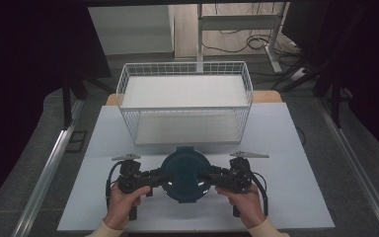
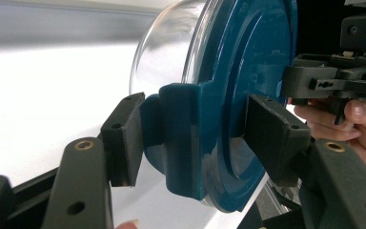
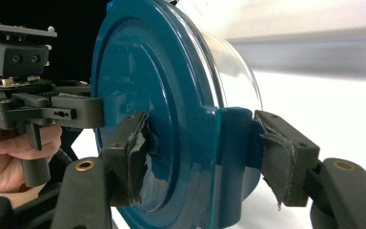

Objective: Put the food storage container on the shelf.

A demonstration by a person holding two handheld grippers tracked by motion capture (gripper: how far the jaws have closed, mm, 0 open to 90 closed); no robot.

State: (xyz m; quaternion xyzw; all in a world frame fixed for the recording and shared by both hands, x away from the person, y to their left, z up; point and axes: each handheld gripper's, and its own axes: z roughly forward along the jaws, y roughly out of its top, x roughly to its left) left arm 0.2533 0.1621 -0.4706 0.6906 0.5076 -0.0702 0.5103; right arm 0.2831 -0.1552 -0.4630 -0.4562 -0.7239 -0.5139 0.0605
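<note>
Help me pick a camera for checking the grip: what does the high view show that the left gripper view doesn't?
High view: the white wire basket behind the container and both forearms at the table's near edge. Left gripper view: the left hand-held gripper with its pads clamping the teal lid's side latch, plus the clear bowl. Both: the lidded container and the right hand-held gripper.

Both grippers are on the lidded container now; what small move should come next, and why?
Probably a level lift toward the wire basket. The left gripper and right gripper each clamp a side latch of the blue-lidded container, so it looks secured, and the basket stands just behind it.
</note>
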